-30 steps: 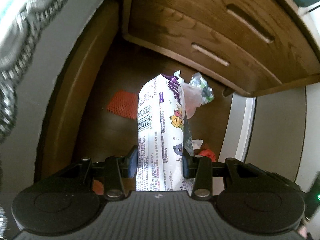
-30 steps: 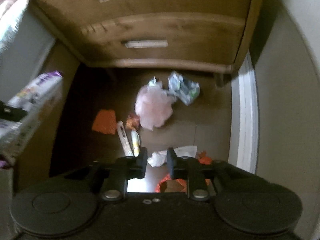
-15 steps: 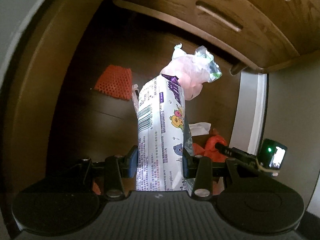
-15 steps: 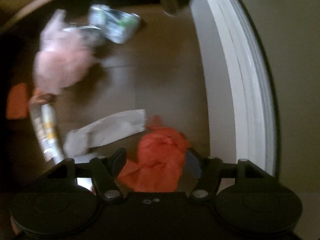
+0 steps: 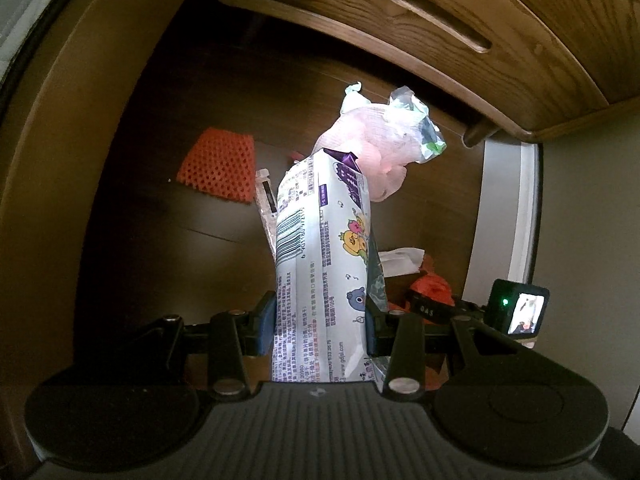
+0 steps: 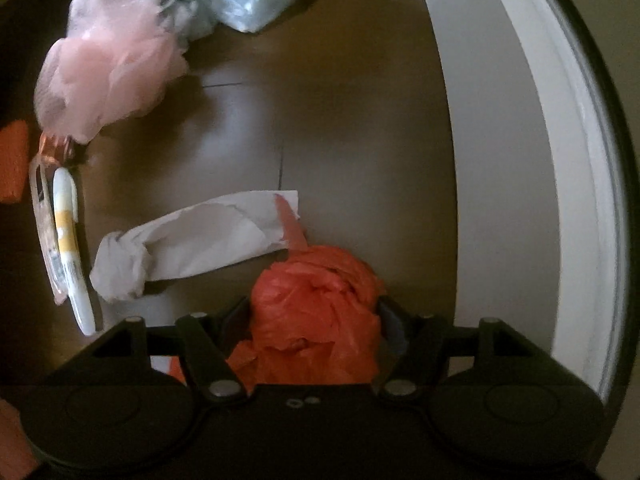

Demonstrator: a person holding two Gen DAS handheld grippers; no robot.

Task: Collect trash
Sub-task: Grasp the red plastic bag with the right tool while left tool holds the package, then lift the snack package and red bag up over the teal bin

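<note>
My left gripper (image 5: 320, 320) clamps the white printed plastic packet (image 5: 320, 248) upright, clear of the floor, while my right gripper (image 6: 314, 320), jaws just spread wide, straddles the crumpled orange plastic bag (image 6: 316, 304) on the dark wooden floor (image 6: 340, 120), ready to pinch it.

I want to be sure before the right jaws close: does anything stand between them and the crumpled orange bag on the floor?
Nothing visible does. The right gripper has just been opening its jaws, and the orange bag already sits between them. The white paper lies beside it, outside the jaws.
</note>
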